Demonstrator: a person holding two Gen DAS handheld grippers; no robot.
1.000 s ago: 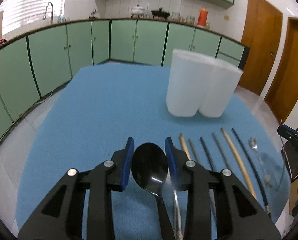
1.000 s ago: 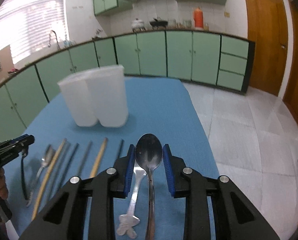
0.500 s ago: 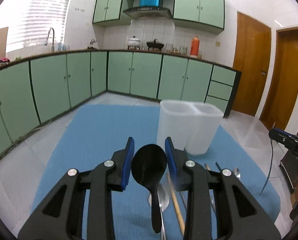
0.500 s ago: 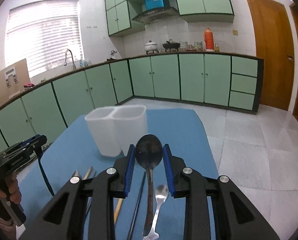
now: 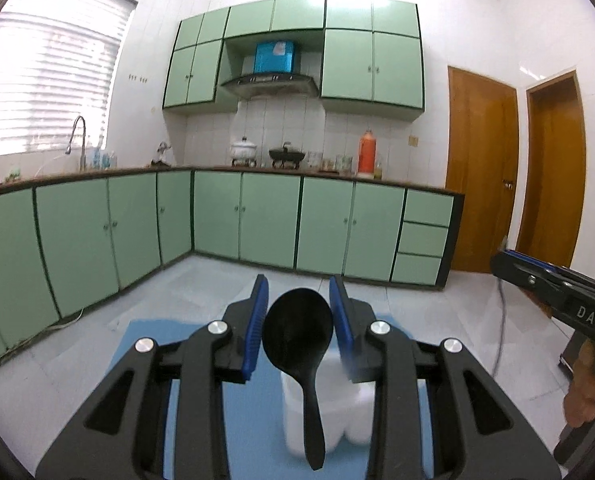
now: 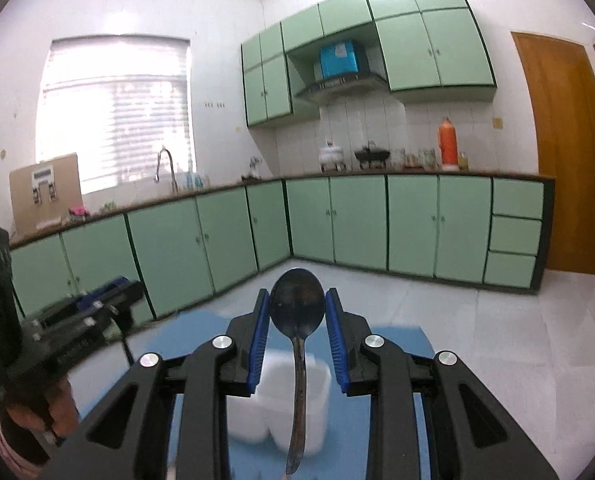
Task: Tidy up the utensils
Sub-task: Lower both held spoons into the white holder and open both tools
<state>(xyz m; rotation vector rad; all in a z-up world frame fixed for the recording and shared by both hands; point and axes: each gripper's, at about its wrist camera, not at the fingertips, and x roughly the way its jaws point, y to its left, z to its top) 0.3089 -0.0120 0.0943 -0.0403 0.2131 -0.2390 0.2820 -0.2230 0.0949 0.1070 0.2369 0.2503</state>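
My left gripper [image 5: 299,322] is shut on a black spoon [image 5: 299,336] by its bowl; the handle hangs down over the white two-part utensil holder [image 5: 331,416] on the blue mat [image 5: 257,408]. My right gripper [image 6: 297,328] is shut on a metal spoon [image 6: 297,312] by its bowl; its handle hangs down over the same white holder [image 6: 273,408]. Both grippers are raised and tilted up, so the other utensils on the mat are out of sight. The right gripper's body [image 5: 557,292] shows in the left wrist view, and the left gripper's body [image 6: 69,332] in the right wrist view.
The blue mat [image 6: 201,328] covers the table. Green cabinets [image 5: 269,220] and a counter line the room behind, a sink tap [image 5: 77,136] at left, wooden doors [image 5: 481,168] at right. The tiled floor [image 6: 497,340] lies beyond the table.
Both grippers lifted their spoons off the mat and tilted upward. The holder dropped low in both views and the row of utensils on the mat left the frame.
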